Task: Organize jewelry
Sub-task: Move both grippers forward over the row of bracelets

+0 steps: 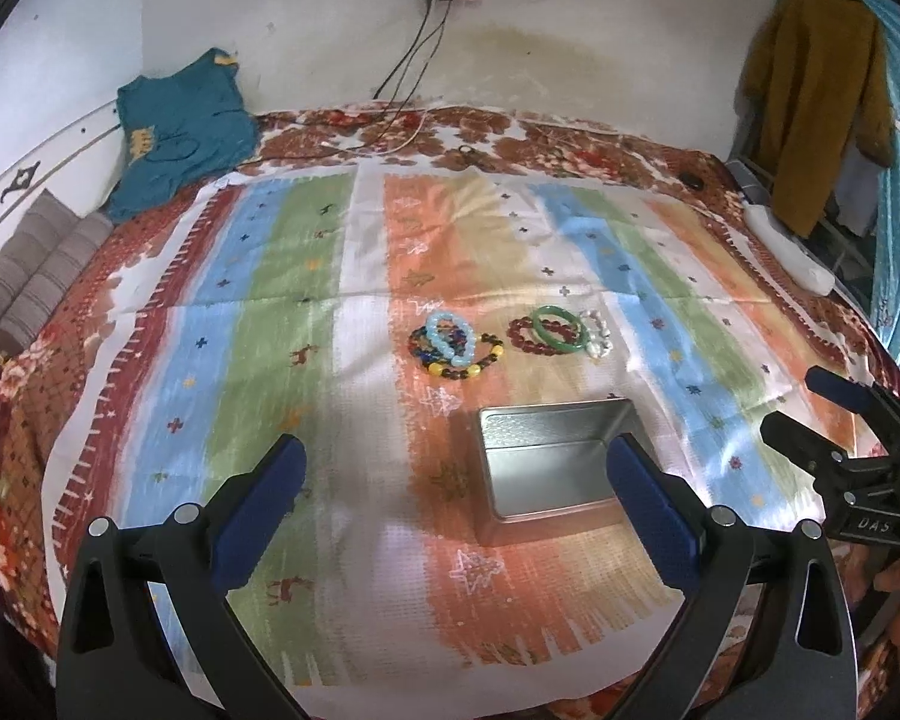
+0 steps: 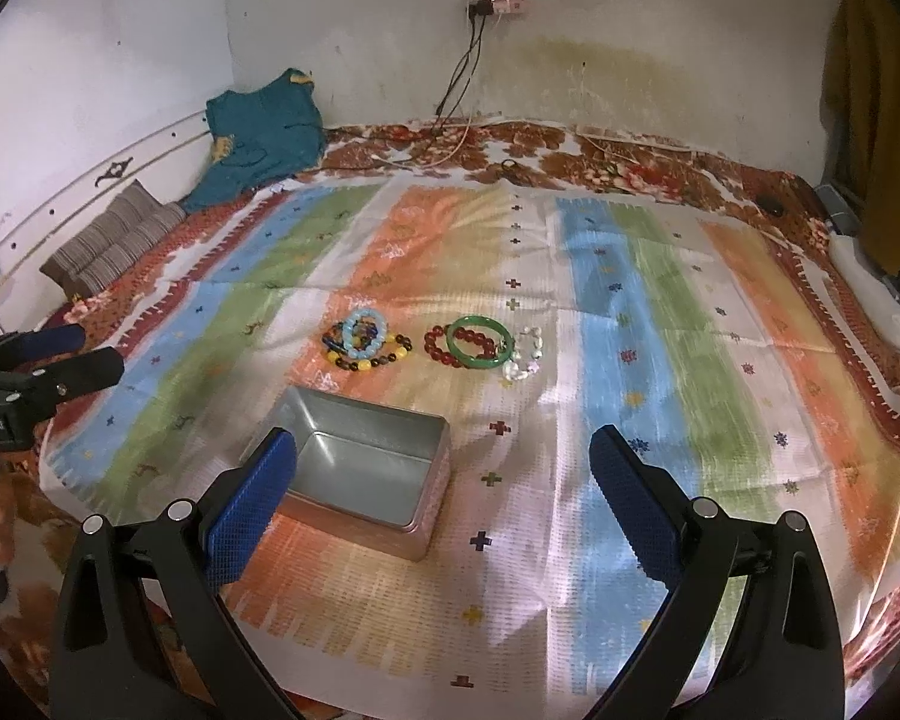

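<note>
An open, empty metal tin (image 1: 549, 465) (image 2: 366, 468) sits on the striped cloth. Beyond it lie two piles of bracelets. The left pile has a light blue bead bracelet (image 1: 448, 339) (image 2: 364, 336) on a dark and yellow bead bracelet (image 1: 477, 363) (image 2: 384, 357). The right pile has a green bangle (image 1: 561, 330) (image 2: 480, 341) on a red bead bracelet (image 1: 525, 337) (image 2: 444, 345), with a white pearl bracelet (image 1: 595, 333) (image 2: 525, 354) beside it. My left gripper (image 1: 456, 480) is open and empty, near the tin. My right gripper (image 2: 444, 480) is open and empty, right of the tin.
The striped cloth (image 1: 270, 276) (image 2: 660, 300) covers a floral bed. A teal garment (image 1: 180, 126) and a striped cushion (image 2: 114, 246) lie at the back left. Cables (image 1: 414, 60) hang from a wall socket. Clothes (image 1: 822, 90) hang at the right.
</note>
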Tool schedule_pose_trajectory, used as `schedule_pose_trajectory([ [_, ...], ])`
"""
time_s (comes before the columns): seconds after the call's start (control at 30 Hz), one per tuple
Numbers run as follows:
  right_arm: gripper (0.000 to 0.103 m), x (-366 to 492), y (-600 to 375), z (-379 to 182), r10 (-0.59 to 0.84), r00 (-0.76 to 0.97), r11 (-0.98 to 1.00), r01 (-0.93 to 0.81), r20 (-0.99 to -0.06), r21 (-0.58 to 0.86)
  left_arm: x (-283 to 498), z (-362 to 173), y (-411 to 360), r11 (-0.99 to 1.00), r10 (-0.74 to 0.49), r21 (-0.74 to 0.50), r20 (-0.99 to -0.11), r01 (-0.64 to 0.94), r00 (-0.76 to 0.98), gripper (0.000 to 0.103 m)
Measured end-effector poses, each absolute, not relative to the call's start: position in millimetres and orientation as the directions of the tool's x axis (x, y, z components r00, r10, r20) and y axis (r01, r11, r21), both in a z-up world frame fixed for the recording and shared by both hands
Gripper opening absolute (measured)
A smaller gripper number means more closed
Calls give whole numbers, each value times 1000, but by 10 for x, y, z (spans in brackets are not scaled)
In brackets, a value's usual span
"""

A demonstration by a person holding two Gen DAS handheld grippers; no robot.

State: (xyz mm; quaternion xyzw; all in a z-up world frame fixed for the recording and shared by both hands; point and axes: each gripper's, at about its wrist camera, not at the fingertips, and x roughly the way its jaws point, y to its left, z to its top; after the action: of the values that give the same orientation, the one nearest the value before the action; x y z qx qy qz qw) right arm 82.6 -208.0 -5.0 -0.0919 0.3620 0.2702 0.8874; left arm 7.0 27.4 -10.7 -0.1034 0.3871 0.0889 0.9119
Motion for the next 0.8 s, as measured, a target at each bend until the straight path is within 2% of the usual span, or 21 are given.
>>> schedule_pose_trajectory([
  [0.27,99,924,-2000,-90,388,590,838,-545,-708,5,143,-142,304,962,89,-108,-744,-251,662,98],
  [0.5,99,1089,-1933,-103,380,575,839,-544,-724,8,346,-174,271,969,132,-34,-765,-244,631,98],
  [0.8,99,1357,-1840,-141,369,558,845,-534,-743,19,666,-207,373,965,122,-48,-790,-259,601,98],
])
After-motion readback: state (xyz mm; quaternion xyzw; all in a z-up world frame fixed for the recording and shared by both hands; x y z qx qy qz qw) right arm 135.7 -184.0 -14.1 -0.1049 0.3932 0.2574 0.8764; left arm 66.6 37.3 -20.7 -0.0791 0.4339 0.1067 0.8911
